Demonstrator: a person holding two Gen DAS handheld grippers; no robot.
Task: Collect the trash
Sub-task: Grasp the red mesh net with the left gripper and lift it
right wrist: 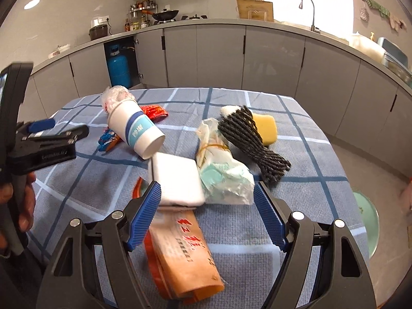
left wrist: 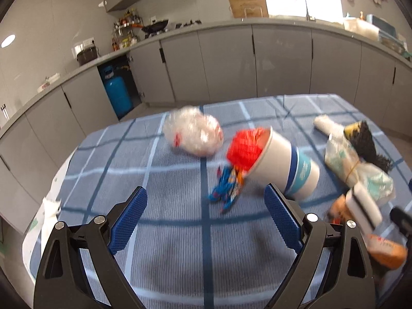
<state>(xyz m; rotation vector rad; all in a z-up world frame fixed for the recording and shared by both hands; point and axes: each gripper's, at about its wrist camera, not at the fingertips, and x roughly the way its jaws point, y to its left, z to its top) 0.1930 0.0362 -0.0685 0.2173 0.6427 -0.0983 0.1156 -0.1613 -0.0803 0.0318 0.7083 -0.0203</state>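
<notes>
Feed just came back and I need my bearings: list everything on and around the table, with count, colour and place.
Paper cup: 1, white with blue band, on its side, table left.
Crumpled clear plastic: 1, behind the cup.
Red wrapper: 1, at the cup.
Blue-orange wrapper: 1, left of the cup.
White block: 1, centre front.
Orange packet: 1, nearest edge, partly under the block.
Pale green bagged bundle: 1, right of the block.
Black cord bundle: 1, right of centre.
Yellow sponge: 1, behind the cord.
Checked tablecloth: 1, blue.
Gas cylinder: 1, blue, open cabinet.
Left gripper: open, empty.
Right gripper: open, empty.
</notes>
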